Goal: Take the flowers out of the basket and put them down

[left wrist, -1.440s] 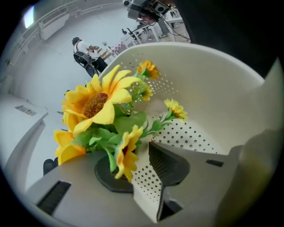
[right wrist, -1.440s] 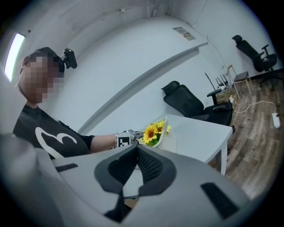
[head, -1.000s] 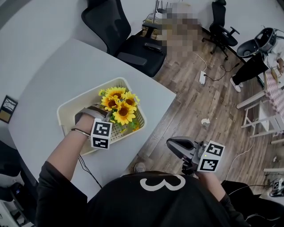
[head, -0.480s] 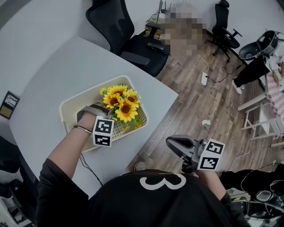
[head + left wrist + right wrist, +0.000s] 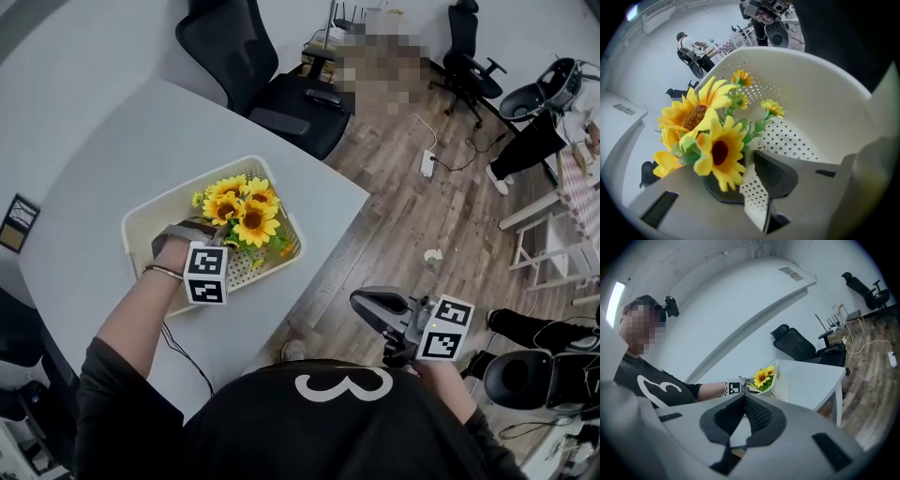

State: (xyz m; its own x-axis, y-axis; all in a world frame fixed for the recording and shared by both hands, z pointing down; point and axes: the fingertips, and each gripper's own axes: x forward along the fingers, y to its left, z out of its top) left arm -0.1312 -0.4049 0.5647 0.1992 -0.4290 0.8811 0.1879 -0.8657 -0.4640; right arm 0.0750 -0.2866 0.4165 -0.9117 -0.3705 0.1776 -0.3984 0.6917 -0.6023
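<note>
Sunflowers in the basket rise between jaws of the left hand-held gripper, just closing, not yet clamped.

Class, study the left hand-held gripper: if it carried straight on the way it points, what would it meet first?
Most likely the sunflowers right at its jaws, then the perforated floor of the basket; depth is hard to judge.

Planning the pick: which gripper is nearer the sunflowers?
Left. The left gripper is in the basket, jaws just closing with sunflowers between their tips; the right gripper hangs beyond the table edge.
</note>
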